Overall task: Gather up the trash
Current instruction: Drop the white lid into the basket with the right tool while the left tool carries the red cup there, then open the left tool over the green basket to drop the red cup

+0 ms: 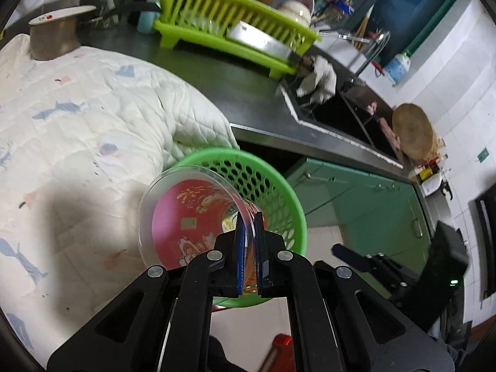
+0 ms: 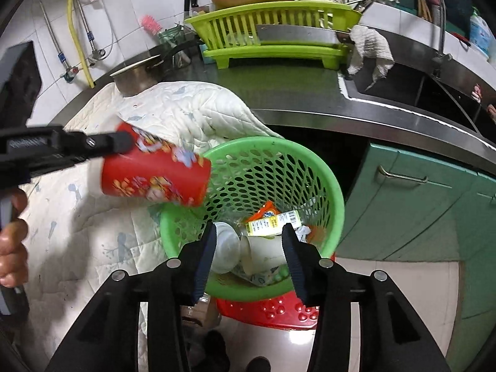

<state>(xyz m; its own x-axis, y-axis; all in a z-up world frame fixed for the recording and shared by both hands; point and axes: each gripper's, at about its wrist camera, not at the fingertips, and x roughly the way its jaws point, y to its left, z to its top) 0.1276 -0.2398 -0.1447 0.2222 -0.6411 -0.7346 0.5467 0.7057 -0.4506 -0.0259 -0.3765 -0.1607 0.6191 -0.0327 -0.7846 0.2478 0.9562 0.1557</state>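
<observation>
Red cup (image 2: pixel 155 170) is pinched at its wall by left gripper (image 1: pixel 249 260), long axis tilted toward basket (image 2: pixel 310 155) just ahead; right gripper (image 2: pixel 248 257) spread, empty, above basket.

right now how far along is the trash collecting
Done: the green basket already holds a bottle, white cups and an orange wrapper, and the right claw hangs open and empty above them. In hand: the left claw is clamped on the rim of a red printed cup, tilted at the basket's edge. Left: drop that cup in. No other loose trash shows on the quilted cloth.
</observation>
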